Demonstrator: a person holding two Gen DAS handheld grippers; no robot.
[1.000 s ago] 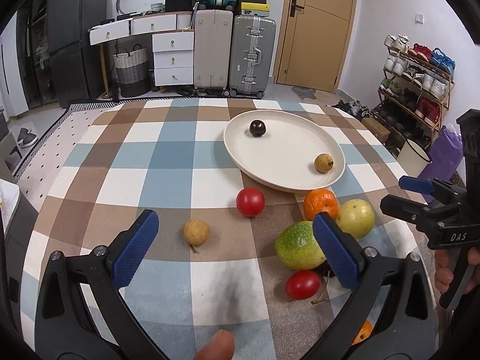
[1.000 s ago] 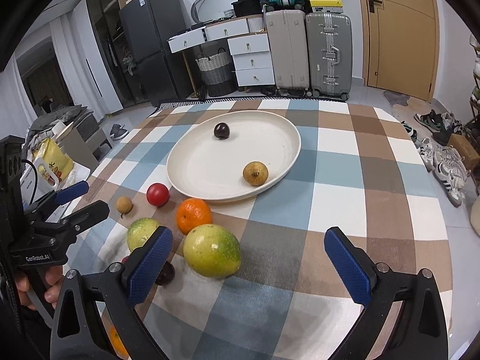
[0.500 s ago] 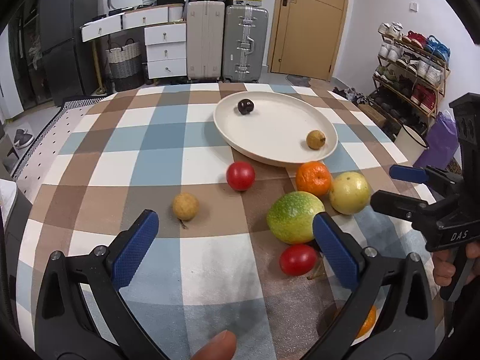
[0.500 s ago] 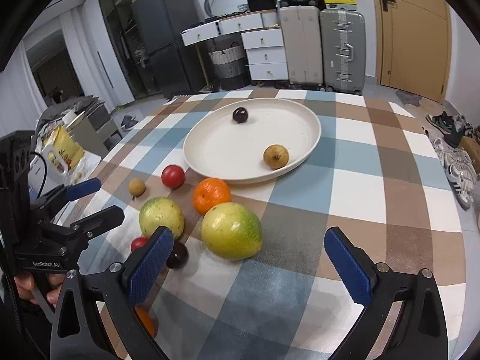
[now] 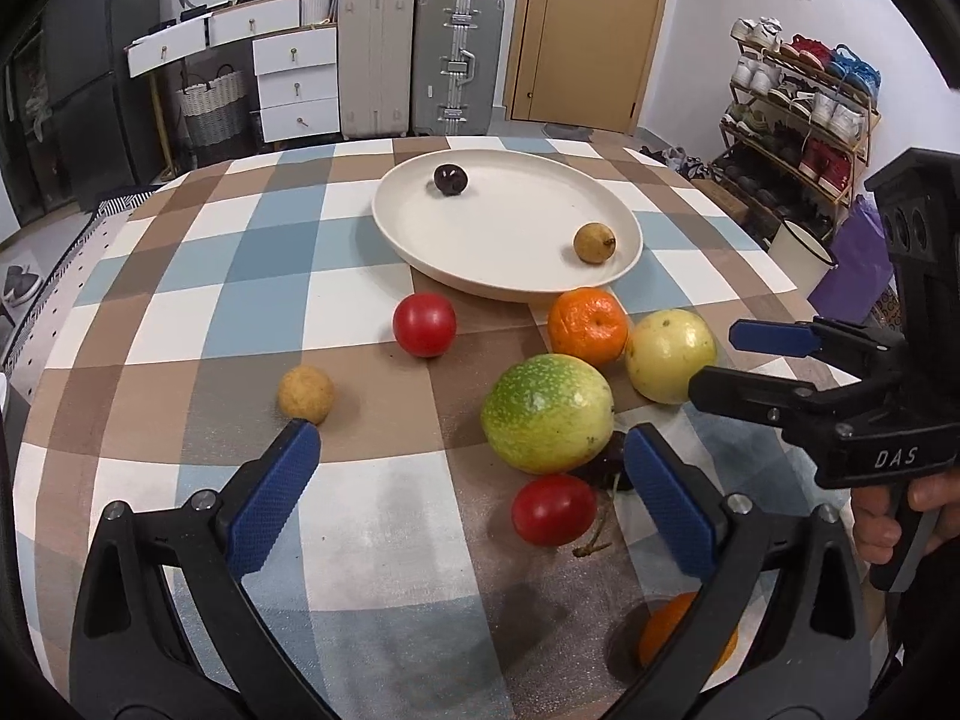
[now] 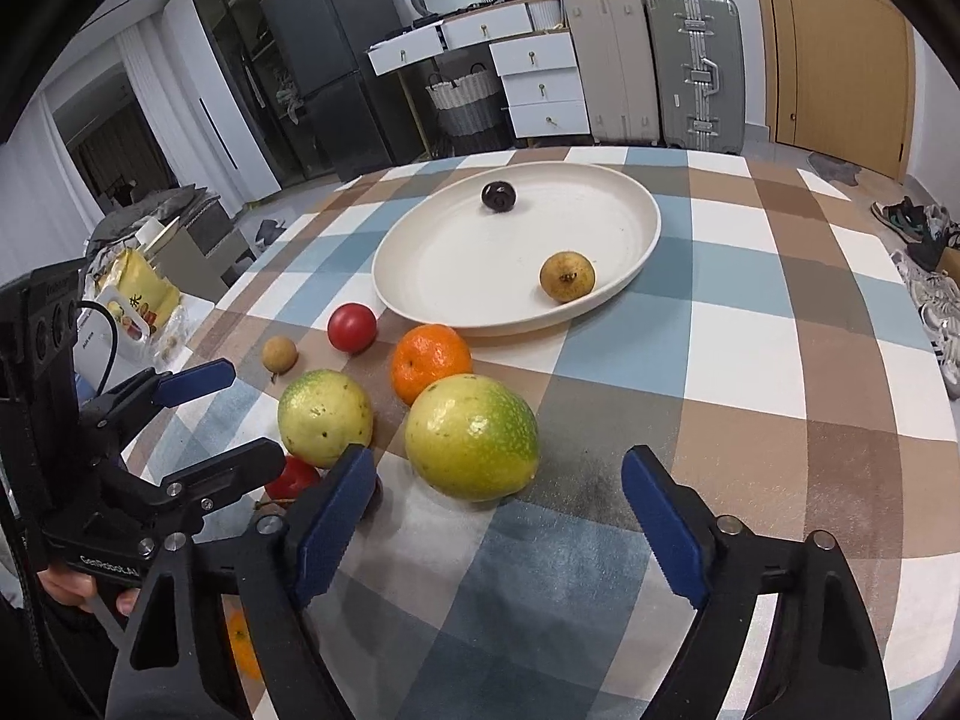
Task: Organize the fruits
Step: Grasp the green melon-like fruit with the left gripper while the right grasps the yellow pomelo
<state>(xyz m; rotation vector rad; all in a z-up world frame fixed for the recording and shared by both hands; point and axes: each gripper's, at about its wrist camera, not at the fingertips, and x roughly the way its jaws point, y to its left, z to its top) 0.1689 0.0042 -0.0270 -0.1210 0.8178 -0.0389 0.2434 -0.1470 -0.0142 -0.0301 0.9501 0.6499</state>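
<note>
A cream plate [image 5: 510,240] [image 6: 468,264] holds a dark plum [image 5: 450,179] and a small brown fruit [image 5: 594,242]. In front of it on the checked cloth lie a red tomato [image 5: 424,324], an orange [image 5: 588,324], a green speckled fruit [image 5: 547,411] [image 6: 324,417], a yellow-green fruit [image 5: 671,354] [image 6: 471,435], a second red fruit [image 5: 553,509] and a small tan fruit [image 5: 306,394]. My left gripper [image 5: 468,492] is open, low over the cloth before the green fruit. My right gripper [image 6: 495,522] is closing its jaws, and the yellow-green fruit lies just ahead of them, untouched.
Another orange [image 5: 666,630] lies near the table's front edge under my left gripper, and a dark fruit is half hidden behind the green one. A shoe rack [image 5: 798,108] stands right of the table, suitcases [image 5: 456,60] and drawers behind it.
Both views have closed in on the fruit cluster. My left gripper has sunk toward the cloth. The right gripper's jaws have narrowed around the space before the yellow-green fruit.
</note>
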